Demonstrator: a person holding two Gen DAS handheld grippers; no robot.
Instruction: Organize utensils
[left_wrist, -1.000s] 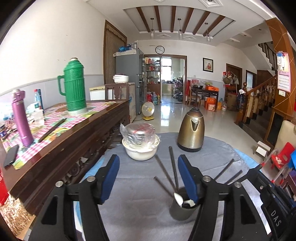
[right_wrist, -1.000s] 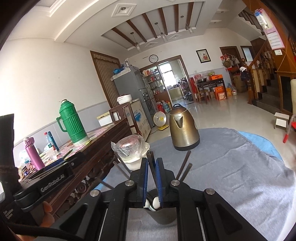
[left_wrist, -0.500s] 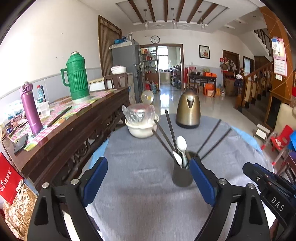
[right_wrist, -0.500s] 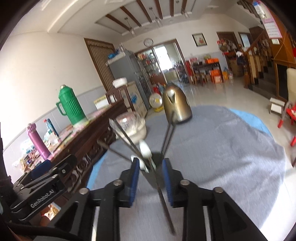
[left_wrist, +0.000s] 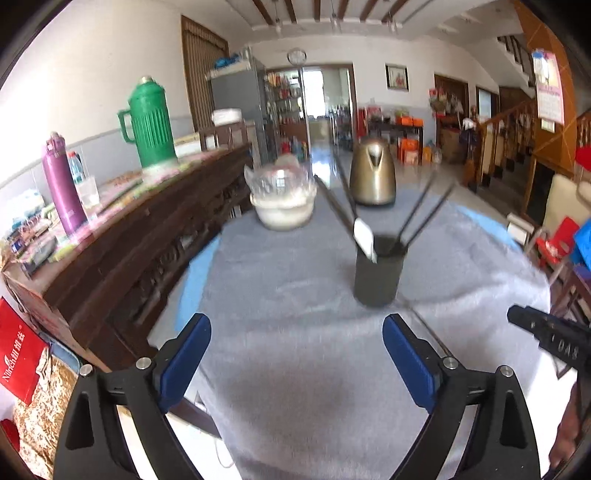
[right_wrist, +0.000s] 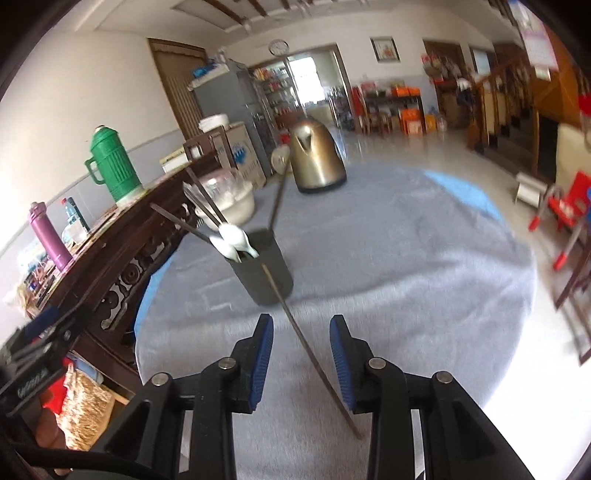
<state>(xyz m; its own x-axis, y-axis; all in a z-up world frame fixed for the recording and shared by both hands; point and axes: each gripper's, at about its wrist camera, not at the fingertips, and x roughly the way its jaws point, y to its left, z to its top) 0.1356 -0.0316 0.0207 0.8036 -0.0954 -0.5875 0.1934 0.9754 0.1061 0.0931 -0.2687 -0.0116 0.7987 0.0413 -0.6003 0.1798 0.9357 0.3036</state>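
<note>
A dark cylindrical holder (left_wrist: 378, 273) stands upright on the grey cloth of the round surface (left_wrist: 295, 369), near its middle; out of it fan thin dark chopsticks (left_wrist: 424, 214), leaning both ways, and two white spoons (right_wrist: 236, 240) with their bowls up at the rim; motion blur makes an exact chopstick count uncertain, though five or six show in the holder. One more chopstick (right_wrist: 314, 358) slants from the holder's near side down between the right gripper (right_wrist: 301, 350) fingers; whether it lies on the cloth or is in the air cannot be told. Those blue-padded fingers are partly spread, having just been opening, and neither pad clearly presses the stick. The left gripper (left_wrist: 295, 350) has also just been opening; its fingers stand wide apart over bare cloth, nothing between them, short of the holder. Behind the holder sit one brass-coloured kettle (left_wrist: 373, 177) and one white bowl (left_wrist: 284, 214) with a clear plastic-wrapped container resting in it.
</note>
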